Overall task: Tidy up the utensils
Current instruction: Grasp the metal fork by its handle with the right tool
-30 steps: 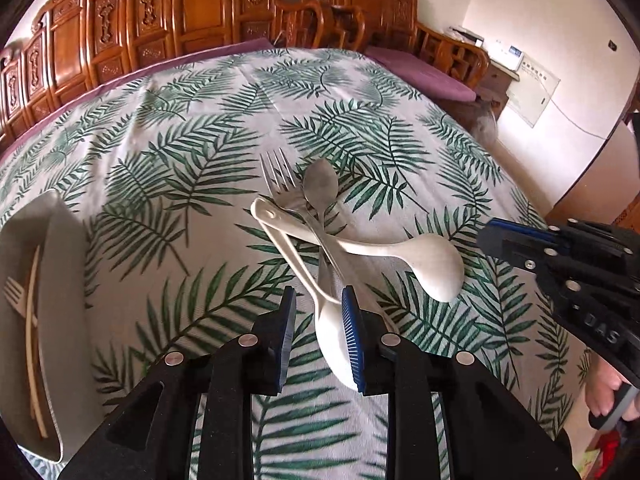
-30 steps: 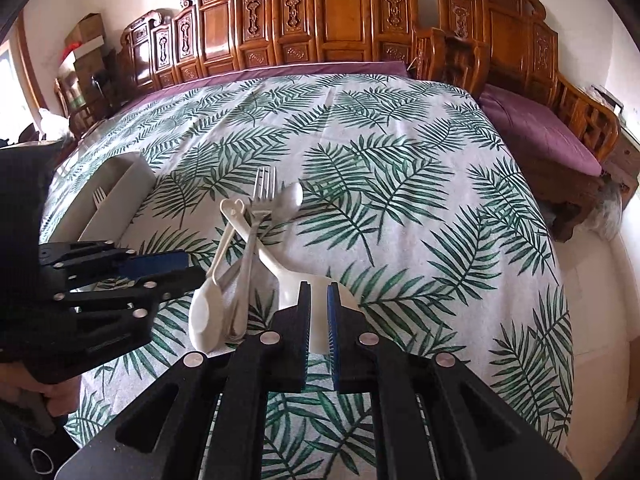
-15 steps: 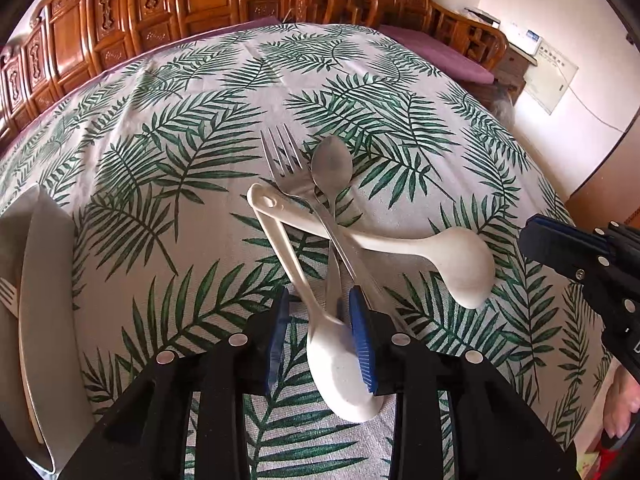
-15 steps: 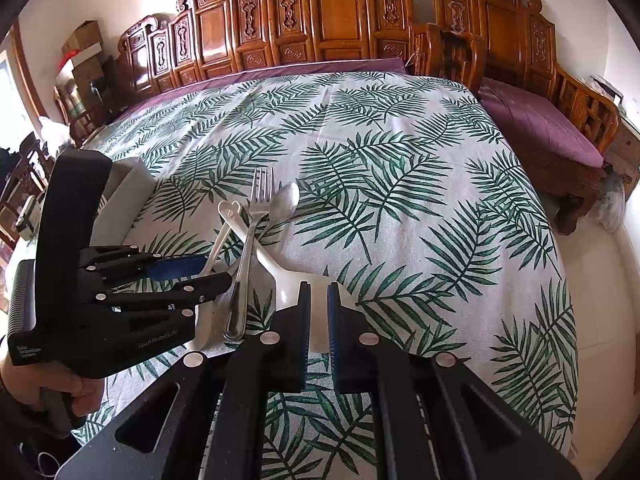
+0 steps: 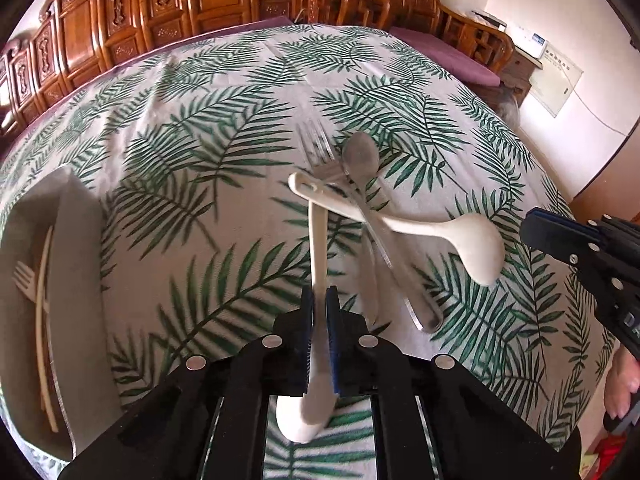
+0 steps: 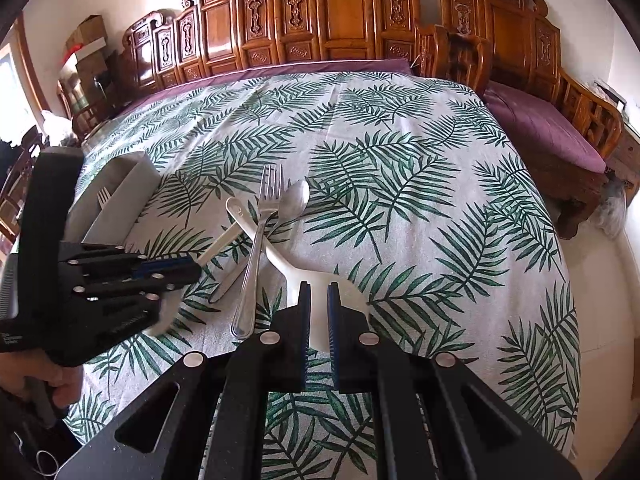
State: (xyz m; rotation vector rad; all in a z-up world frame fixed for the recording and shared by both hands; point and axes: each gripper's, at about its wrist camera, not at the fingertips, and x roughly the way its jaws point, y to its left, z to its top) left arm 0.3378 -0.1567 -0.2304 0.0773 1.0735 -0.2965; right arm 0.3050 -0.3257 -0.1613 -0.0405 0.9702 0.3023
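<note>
My left gripper (image 5: 319, 300) is shut on a cream plastic spoon (image 5: 318, 248), gripped on its handle near the bowl and lifted off the leaf-print tablecloth. It also shows in the right wrist view (image 6: 218, 246). A second cream plastic spoon (image 5: 432, 228) lies across a metal fork (image 5: 320, 152) and a metal spoon (image 5: 360, 156). My right gripper (image 6: 318, 292) is nearly shut, its jaws over that second spoon's bowl (image 6: 320, 320); I cannot tell if it grips it. The right gripper also shows at the right edge of the left wrist view (image 5: 536, 226).
A grey utensil tray (image 5: 76, 264) at the left holds a cream fork (image 5: 24, 280) and chopsticks. It also shows in the right wrist view (image 6: 120, 184). Carved wooden benches with purple cushions (image 6: 544, 128) surround the table. The table edge drops off at the right.
My left gripper has closed on the cream spoon's handle and lifted it, swinging it left off the pile. The right gripper has barely moved.
</note>
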